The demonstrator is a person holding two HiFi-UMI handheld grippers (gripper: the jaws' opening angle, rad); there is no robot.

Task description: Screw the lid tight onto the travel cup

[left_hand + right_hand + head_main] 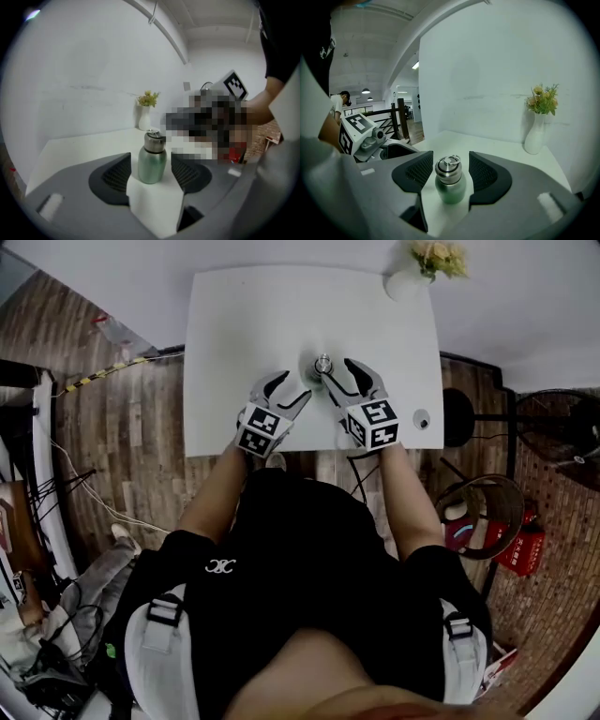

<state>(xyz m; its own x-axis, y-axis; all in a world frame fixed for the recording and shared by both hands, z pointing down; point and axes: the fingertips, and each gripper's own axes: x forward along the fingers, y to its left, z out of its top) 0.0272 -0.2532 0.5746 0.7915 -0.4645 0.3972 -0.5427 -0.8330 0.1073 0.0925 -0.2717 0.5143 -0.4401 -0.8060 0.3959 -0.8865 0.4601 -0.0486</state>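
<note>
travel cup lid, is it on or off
On: the steel lid with its wire ring sits on the neck of the green travel cup. How tight it is cannot be told.

White rectangular desk (244, 334): green metal travel cup (322, 364) upright at centre, white vase of yellow flowers (405, 282) at far right corner, small dark round object (422, 418) by near right corner.

a small round item (421, 419) (at the table (225, 334) edge) can't be identified.
</note>
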